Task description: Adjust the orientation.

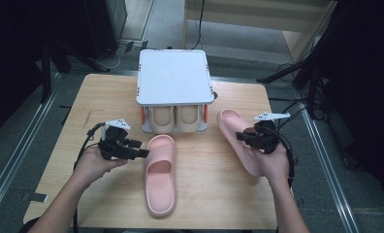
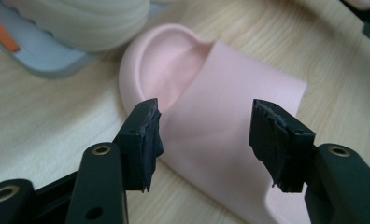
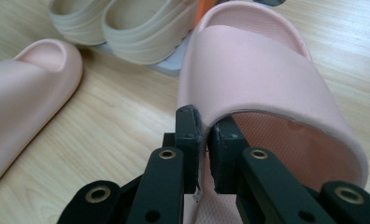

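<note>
Two pink slippers are on the wooden table. One pink slipper [image 1: 161,179] [image 2: 220,93] [image 3: 19,93] lies flat in the middle, toe toward the rack. My left gripper [image 1: 140,148] [image 2: 204,135] hovers at its left side, jaws open, with the strap beyond them and nothing between the pads. The other pink slipper [image 1: 231,127] [image 3: 253,70] sits tilted at the right. My right gripper [image 1: 242,137] [image 3: 204,140] is shut on the edge of its strap, one pad outside and one under the band.
A grey two-level shoe rack [image 1: 174,77] stands at the table's far middle, with a pair of beige slippers [image 1: 175,119] [image 3: 127,23] [image 2: 89,23] on its lower shelf. Bare wood [image 1: 214,189] lies between the two pink slippers and along the near edge.
</note>
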The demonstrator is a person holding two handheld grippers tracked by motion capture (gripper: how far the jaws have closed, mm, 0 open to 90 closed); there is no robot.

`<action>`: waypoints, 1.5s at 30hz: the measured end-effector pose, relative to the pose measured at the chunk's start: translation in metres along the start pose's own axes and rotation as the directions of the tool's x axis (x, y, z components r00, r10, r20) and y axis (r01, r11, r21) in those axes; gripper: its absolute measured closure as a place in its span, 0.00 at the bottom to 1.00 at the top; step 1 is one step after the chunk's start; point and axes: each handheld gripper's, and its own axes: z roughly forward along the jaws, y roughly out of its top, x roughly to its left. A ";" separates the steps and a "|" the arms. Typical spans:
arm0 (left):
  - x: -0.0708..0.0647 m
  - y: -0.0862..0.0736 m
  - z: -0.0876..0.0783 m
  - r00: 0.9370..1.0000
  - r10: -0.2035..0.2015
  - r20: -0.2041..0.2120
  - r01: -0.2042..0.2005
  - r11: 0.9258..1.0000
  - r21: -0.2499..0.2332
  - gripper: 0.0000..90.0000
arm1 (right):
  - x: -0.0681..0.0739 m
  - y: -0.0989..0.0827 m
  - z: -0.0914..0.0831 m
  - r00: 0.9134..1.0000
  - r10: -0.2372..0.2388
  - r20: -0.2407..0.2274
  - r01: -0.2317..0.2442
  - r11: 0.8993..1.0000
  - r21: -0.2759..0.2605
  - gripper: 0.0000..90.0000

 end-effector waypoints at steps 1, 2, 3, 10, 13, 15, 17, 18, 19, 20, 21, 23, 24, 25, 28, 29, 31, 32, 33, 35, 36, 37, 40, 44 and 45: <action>0.000 0.002 0.000 1.000 0.004 0.001 -0.004 1.000 -0.011 0.49 | 0.004 -0.001 -0.001 1.000 -0.002 -0.003 0.002 1.000 0.003 0.93; 0.000 0.003 0.000 1.000 0.005 0.000 -0.005 1.000 -0.015 0.49 | 0.007 -0.002 -0.002 1.000 -0.008 -0.004 0.008 1.000 0.004 0.93; 0.000 0.004 0.001 1.000 0.003 0.002 -0.003 1.000 -0.021 0.49 | 0.011 -0.004 -0.003 1.000 -0.014 -0.006 0.014 1.000 0.006 0.93; 0.000 0.011 0.008 1.000 0.019 0.009 -0.019 1.000 0.001 0.51 | 0.038 -0.015 -0.008 0.999 -0.045 -0.011 0.045 0.999 0.026 0.93; 0.000 0.013 0.011 1.000 0.028 0.009 -0.028 0.999 0.015 0.51 | 0.050 -0.020 -0.007 0.998 -0.056 -0.021 0.057 0.998 0.030 0.93; -0.001 0.014 0.012 0.999 0.033 0.007 -0.033 0.999 0.019 0.52 | 0.054 -0.021 -0.006 0.998 -0.056 -0.028 0.057 0.998 0.034 0.93; -0.002 0.015 0.013 0.998 0.062 -0.009 -0.062 0.998 0.011 0.54 | 0.064 -0.025 0.001 0.996 -0.072 -0.048 0.074 0.996 0.047 0.93; -0.003 0.015 0.013 0.997 0.070 -0.013 -0.070 0.998 0.006 0.54 | 0.067 -0.025 0.004 0.995 -0.081 -0.052 0.084 0.995 0.059 0.93; -0.003 0.015 0.013 0.997 0.070 -0.013 -0.070 0.998 0.006 0.55 | 0.067 -0.025 0.004 0.995 -0.081 -0.052 0.084 0.995 0.059 0.93; -0.004 0.016 0.013 0.997 0.075 -0.012 -0.075 0.997 0.006 0.55 | 0.073 -0.025 0.011 0.994 -0.089 -0.059 0.093 0.993 0.078 0.93; -0.004 0.016 0.013 0.997 0.075 -0.012 -0.075 0.997 0.006 0.56 | 0.073 -0.025 0.011 0.994 -0.089 -0.059 0.093 0.993 0.078 0.93; -0.004 0.015 0.013 0.997 0.074 -0.014 -0.074 0.997 0.011 0.57 | 0.080 -0.026 0.019 0.992 -0.102 -0.072 0.108 0.990 0.095 0.93; -0.004 0.015 0.013 0.997 0.074 -0.014 -0.074 0.997 0.011 0.57 | 0.082 -0.027 0.022 0.991 -0.105 -0.077 0.113 0.989 0.099 0.93; -0.003 0.015 0.014 0.998 0.069 -0.010 -0.069 0.998 0.015 0.57 | 0.084 -0.027 0.025 0.991 -0.107 -0.080 0.115 0.988 0.105 0.93; -0.003 0.014 0.013 0.997 0.071 -0.011 -0.071 0.997 0.020 0.57 | 0.090 -0.027 0.033 0.988 -0.120 -0.094 0.131 0.984 0.118 0.92; -0.003 0.014 0.013 0.997 0.071 -0.011 -0.071 0.997 0.020 0.57 | 0.092 -0.027 0.035 0.988 -0.123 -0.096 0.134 0.983 0.125 0.92; -0.003 0.014 0.013 0.998 0.069 -0.009 -0.069 0.997 0.019 0.58 | 0.094 -0.028 0.038 0.987 -0.129 -0.100 0.141 0.981 0.131 0.92; -0.004 0.013 0.013 0.997 0.071 -0.014 -0.071 0.997 0.018 0.58 | 0.099 -0.029 0.043 0.985 -0.143 -0.100 0.156 0.978 0.136 0.92; -0.004 0.013 0.013 0.997 0.071 -0.014 -0.071 0.997 0.018 0.58 | 0.099 -0.029 0.043 0.985 -0.143 -0.100 0.156 0.978 0.136 0.92; -0.003 0.013 0.013 0.998 0.070 -0.010 -0.069 0.997 0.018 0.58 | 0.105 -0.029 0.049 0.983 -0.151 -0.105 0.165 0.976 0.143 0.92; -0.003 0.013 0.013 0.998 0.069 -0.012 -0.069 0.997 0.023 0.58 | 0.107 -0.029 0.051 0.982 -0.157 -0.104 0.171 0.974 0.146 0.92; -0.003 0.013 0.013 0.998 0.069 -0.012 -0.069 0.997 0.023 0.58 | 0.110 -0.030 0.054 0.981 -0.165 -0.102 0.180 0.972 0.151 0.92; -0.003 0.012 0.012 0.998 0.065 -0.013 -0.065 0.998 0.018 0.58 | 0.117 -0.030 0.061 0.977 -0.184 -0.103 0.199 0.968 0.153 0.90; -0.002 0.010 0.012 0.998 0.059 -0.015 -0.058 0.998 0.023 0.59 | 0.124 -0.029 0.068 0.976 -0.186 -0.112 0.201 0.967 0.154 0.89; -0.002 0.010 0.012 0.998 0.059 -0.015 -0.058 0.998 0.023 0.59 | 0.124 -0.029 0.068 0.976 -0.186 -0.112 0.201 0.967 0.154 0.89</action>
